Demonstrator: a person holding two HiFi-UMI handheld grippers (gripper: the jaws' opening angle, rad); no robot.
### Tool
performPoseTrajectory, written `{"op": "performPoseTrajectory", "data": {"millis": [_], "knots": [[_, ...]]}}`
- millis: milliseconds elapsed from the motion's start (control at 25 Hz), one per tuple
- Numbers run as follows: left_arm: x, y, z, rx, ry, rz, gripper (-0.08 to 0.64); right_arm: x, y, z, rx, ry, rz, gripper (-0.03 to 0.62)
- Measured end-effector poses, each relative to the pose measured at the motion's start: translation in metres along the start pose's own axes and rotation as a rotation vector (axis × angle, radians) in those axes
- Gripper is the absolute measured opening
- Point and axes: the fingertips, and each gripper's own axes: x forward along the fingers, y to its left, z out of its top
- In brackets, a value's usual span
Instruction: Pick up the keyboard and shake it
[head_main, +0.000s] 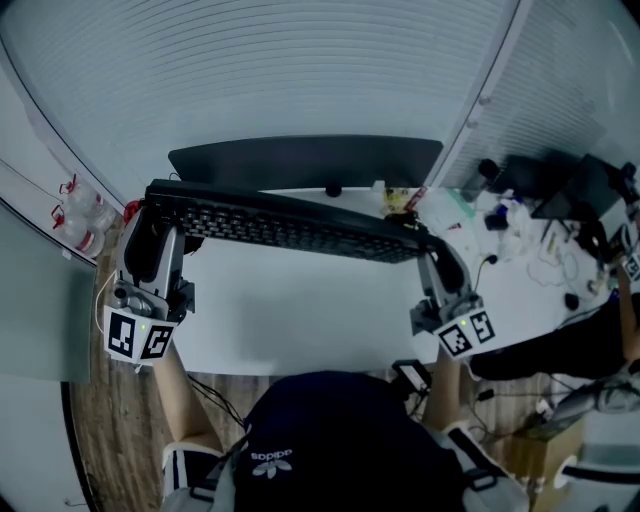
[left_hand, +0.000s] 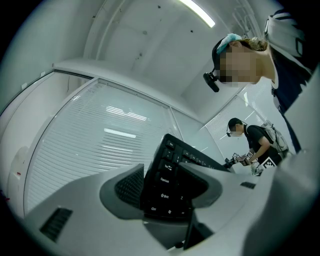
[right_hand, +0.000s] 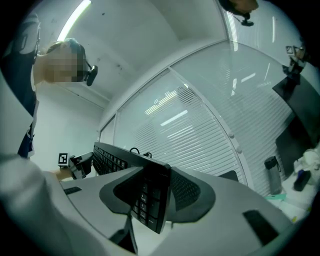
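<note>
Long black plastic keyboard held in air above white table, parallel to its far edge. Left tongs clenched on left end, right tongs clenched on right end; two-ended hold likely steadies it for shaking.

I'm looking down at a white table. A dark monitor is standing along its far edge. A small yellowish thing and a crumpled white bag are sitting at its far right corner, and a black cable is lying near the right edge.
</note>
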Motion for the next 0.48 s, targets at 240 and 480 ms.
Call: {"op": "performPoseTrajectory", "data": {"millis": [240,480], "knots": [[0.0,0.005,-0.007,0.022,0.023,0.012,0.213,0.011,-0.001,-0.001,-0.001,-0.007,-0.008,0.163],[-0.002,0.007,-0.006,0.011,0.027,0.021,0.212,0.005,0.001,-0.006,-0.003,0.029,0.004,0.161]]}}
